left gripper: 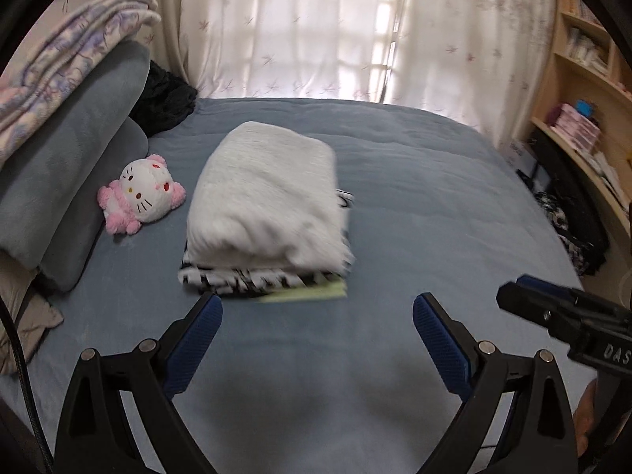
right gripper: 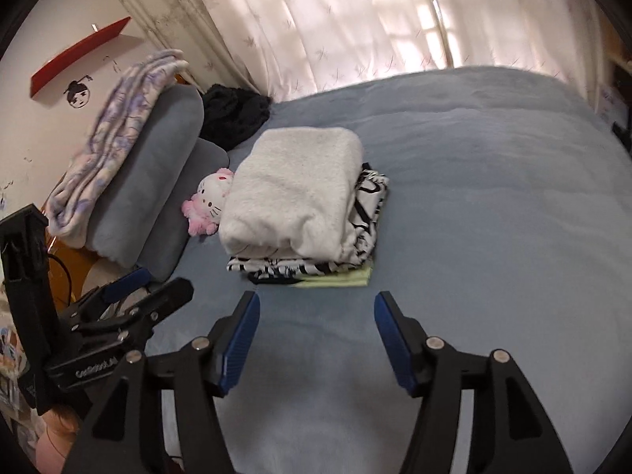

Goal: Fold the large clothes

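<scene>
Because the white fleece garment (left gripper: 264, 193) looks thick and plush, it should be soft, light and bulky rather than slippery, likely to spring open unless taken along its rolled near edge where the layers meet. It lies folded on top of a stack on the blue bed (left gripper: 414, 197), over a black-and-white patterned garment (right gripper: 367, 197) and a pale green one (right gripper: 343, 278) at the bottom, just beside a pink plush toy (left gripper: 142, 193). The left gripper (left gripper: 318, 312) hangs above bare bedding near the stack, jaws spread wide with nothing between them; the right gripper (right gripper: 318, 312) is likewise parted and empty. No container is in view; wooden shelves (left gripper: 584, 79) at the right hold books and boxes.
</scene>
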The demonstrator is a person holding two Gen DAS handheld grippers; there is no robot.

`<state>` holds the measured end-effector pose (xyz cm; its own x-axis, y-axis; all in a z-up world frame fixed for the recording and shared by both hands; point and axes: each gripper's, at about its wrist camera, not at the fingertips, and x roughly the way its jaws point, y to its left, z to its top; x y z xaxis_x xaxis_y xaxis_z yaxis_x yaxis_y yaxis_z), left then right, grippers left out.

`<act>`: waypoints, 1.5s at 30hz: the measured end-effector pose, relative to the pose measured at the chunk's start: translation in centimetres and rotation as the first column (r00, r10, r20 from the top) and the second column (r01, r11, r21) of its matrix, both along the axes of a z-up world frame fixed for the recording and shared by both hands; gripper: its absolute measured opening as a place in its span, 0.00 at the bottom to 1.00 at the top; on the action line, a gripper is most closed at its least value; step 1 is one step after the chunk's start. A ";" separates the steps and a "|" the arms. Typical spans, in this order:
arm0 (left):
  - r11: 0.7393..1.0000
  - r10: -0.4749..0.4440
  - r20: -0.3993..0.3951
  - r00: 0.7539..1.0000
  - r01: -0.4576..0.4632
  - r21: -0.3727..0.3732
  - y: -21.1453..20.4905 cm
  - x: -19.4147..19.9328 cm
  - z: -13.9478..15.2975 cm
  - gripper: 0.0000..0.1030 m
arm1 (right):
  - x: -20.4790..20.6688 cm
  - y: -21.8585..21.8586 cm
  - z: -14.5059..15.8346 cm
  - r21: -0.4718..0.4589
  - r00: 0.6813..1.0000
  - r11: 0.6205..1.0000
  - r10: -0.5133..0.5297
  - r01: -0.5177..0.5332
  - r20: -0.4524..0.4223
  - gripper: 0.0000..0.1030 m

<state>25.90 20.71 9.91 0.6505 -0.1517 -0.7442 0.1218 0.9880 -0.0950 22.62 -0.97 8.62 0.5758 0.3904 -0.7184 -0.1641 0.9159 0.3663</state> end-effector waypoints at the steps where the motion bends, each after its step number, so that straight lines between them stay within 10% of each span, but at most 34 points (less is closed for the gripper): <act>1: 1.000 -0.006 0.010 1.000 0.006 -0.002 -0.4 -1.6 0.6 0.94 | -1.5 -0.6 0.8 -0.015 1.000 1.000 -0.001 0.001 0.007 0.59; 11: 0.996 -0.059 0.129 0.990 0.050 0.076 -5.9 -17.5 5.7 0.94 | -15.2 -5.4 5.3 -0.111 0.996 0.994 0.006 0.004 0.086 0.62; 18: 0.999 -0.045 0.121 0.992 0.041 0.034 -8.1 -23.1 1.6 0.95 | -21.8 -7.3 3.1 -0.147 0.991 0.989 -0.010 0.031 0.136 0.74; 31: 0.998 0.068 0.004 0.998 -0.068 0.006 -11.3 -26.0 -8.1 0.95 | -26.4 -8.3 -6.2 -0.212 0.988 0.968 -0.115 0.134 0.099 0.74; 45: 0.997 0.072 -0.028 0.997 -0.071 0.035 -12.6 -25.7 -9.9 0.95 | -26.9 -8.4 -7.8 -0.212 0.989 0.968 -0.119 0.135 0.089 0.74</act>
<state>0.18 8.14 0.01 0.6366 -0.0798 -0.7671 0.0483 0.9968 -0.0636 -4.24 -9.38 0.78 0.6663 0.1503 -0.7303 -0.0608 0.9872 0.1477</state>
